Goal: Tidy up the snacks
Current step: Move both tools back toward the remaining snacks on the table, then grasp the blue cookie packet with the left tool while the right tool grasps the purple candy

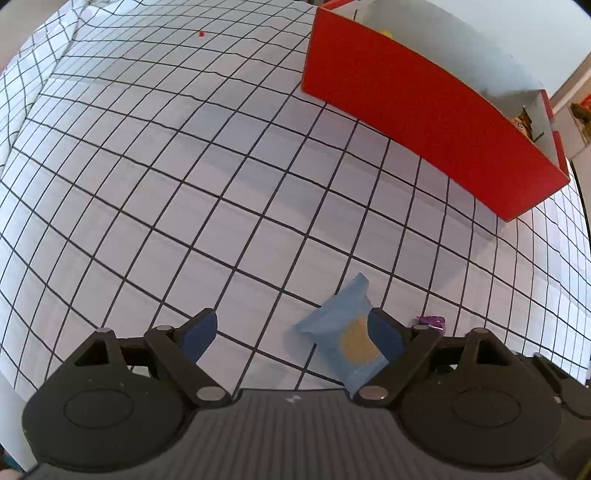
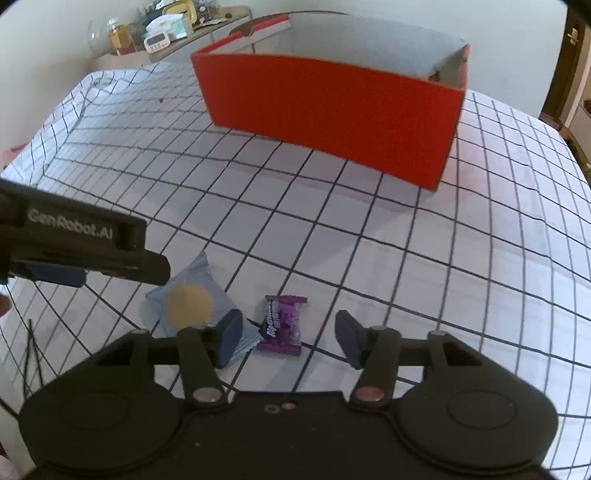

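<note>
Nearest to my left wrist camera is the left gripper [image 1: 290,334], its two blue-padded fingers spread wide with nothing between them. Its right-hand finger [image 1: 384,338] sits over the edge of the blue cookie packet [image 1: 341,332], which lies flat on the checked tablecloth [image 1: 184,184] at about 5 o'clock in this view; whether the pad actually touches the wrapper I cannot tell. Just past that finger, at roughly 4 o'clock, I see a corner of the purple candy [image 1: 432,322], mostly hidden behind the gripper linkage. At 1 to 2 o'clock stands the red box [image 1: 417,110], open-topped, with some wrapped snacks [image 1: 522,120] showing inside its far right end. A tiny red speck [image 1: 201,34] lies on the cloth at 11 o'clock.

From the right wrist camera, closest to me is the right gripper [image 2: 290,341], also wide open and holding nothing. The purple candy [image 2: 282,325] lies on the tablecloth [image 2: 443,240] between its fingers, nearer the left one, touching neither as far as I can see. The blue cookie packet [image 2: 192,299] lies just beside the candy toward 8 o'clock, its lower corner tucked behind my left-hand finger [image 2: 229,339]. The left gripper's body [image 2: 74,240] reaches in from 9 o'clock, its tip over the packet's upper edge. The red box [image 2: 332,107] stands at 12 o'clock, well apart from both snacks, with a cluttered counter [image 2: 166,33] behind it at 11 o'clock.
</note>
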